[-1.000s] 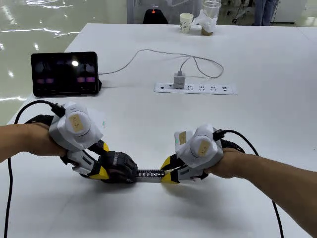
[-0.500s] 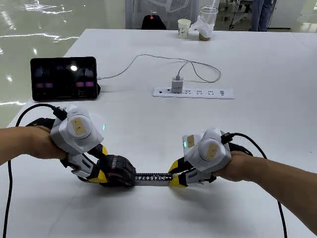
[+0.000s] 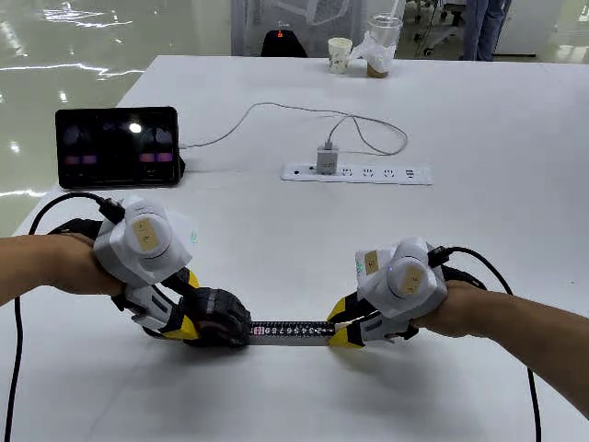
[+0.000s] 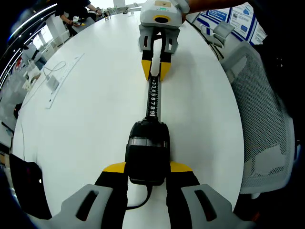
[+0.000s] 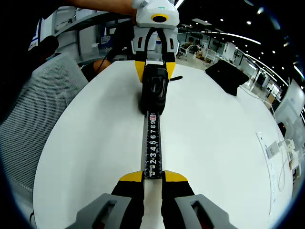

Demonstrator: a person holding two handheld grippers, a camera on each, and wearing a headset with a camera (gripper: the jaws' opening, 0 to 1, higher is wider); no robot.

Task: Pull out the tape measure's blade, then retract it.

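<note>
Low in the head view, the tape measure [image 3: 219, 318] is clamped by the left claw [image 3: 189, 324] on the tabletop [image 3: 276, 230], its blade [image 3: 290, 329] is pinched by the right claw [image 3: 339, 331], and the pull is best made straight and level, so kinking is avoided.

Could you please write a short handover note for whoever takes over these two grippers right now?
Left gripper: shut on the black plastic tape measure case, which sits on the white table.
Right gripper: shut on the tip of the black blade with white numerals.
Done: the blade is drawn out a short way, with numerals up to 9 showing, and runs straight between the two grippers.
Left: pull further if more length is wanted, then let the blade retract into the case.
</note>
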